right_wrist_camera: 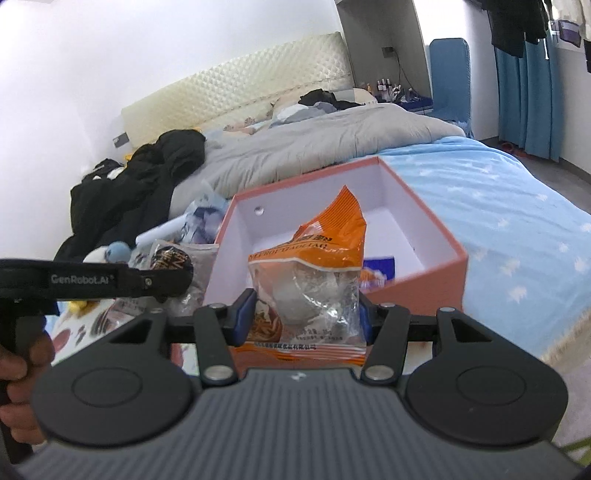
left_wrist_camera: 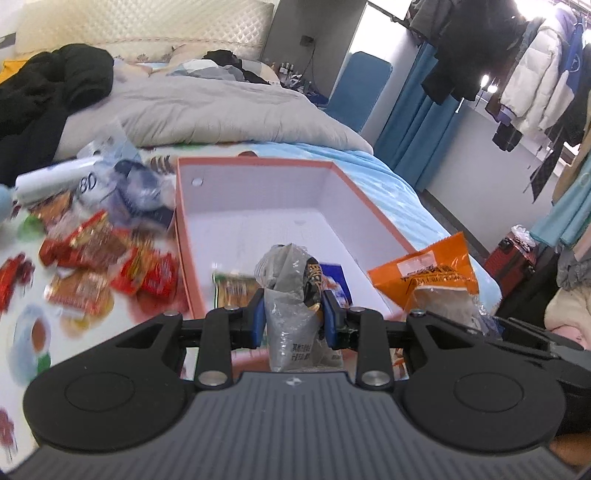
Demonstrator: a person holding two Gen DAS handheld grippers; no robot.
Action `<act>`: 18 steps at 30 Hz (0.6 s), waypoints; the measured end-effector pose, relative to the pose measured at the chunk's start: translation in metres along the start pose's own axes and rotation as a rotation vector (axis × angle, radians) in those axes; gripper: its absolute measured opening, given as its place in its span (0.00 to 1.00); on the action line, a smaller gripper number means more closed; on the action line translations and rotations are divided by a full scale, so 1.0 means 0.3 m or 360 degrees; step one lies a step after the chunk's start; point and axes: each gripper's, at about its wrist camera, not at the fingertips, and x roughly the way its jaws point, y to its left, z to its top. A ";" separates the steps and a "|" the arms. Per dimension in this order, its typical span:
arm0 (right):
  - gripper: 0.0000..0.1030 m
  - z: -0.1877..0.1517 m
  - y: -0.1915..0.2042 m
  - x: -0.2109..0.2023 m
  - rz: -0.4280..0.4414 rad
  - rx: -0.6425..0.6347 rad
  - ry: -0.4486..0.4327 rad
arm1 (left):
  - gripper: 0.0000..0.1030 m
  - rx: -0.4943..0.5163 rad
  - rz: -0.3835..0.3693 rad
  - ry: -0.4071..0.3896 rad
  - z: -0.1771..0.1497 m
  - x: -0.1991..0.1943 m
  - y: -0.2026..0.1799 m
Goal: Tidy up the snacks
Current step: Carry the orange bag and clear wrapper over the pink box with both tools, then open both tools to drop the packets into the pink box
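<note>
Snacks mid-sort: you carry two packets toward the box on the bed, left gripper jaws pinching a grey packet, right gripper jaws pinching an orange packet. Two packets lie inside; a red pile waits beside it.

Bright daylight blows out the window top right; snack packets smear with motion blur, edges bend.

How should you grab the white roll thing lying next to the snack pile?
Probably grip the white roll across its middle, coming from above with the fingers either side of its long body. It lies flat on the bed and is rounded, so the ends would slip. Red snack packets crowd its near side.
</note>
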 end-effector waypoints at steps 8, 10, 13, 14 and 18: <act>0.54 0.110 -0.080 0.213 0.0007 -0.0033 0.0028 | 0.34 -0.0034 0.0044 0.0087 0.120 0.239 0.039; 0.54 0.119 -0.102 0.263 0.0004 -0.0028 0.0054 | 0.34 -0.0047 0.0058 0.0127 0.121 0.292 0.052; 0.54 0.122 -0.123 0.326 0.0006 -0.0034 0.0098 | 0.34 -0.0055 0.0083 0.0172 0.114 0.350 0.061; 0.54 0.120 -0.129 0.344 0.0002 -0.0027 0.0110 | 0.34 -0.0060 0.0092 0.0186 0.112 0.367 0.068; 0.55 0.107 -0.131 0.395 -0.0002 -0.0044 0.0155 | 0.36 -0.0070 0.0140 0.0203 0.093 0.387 0.084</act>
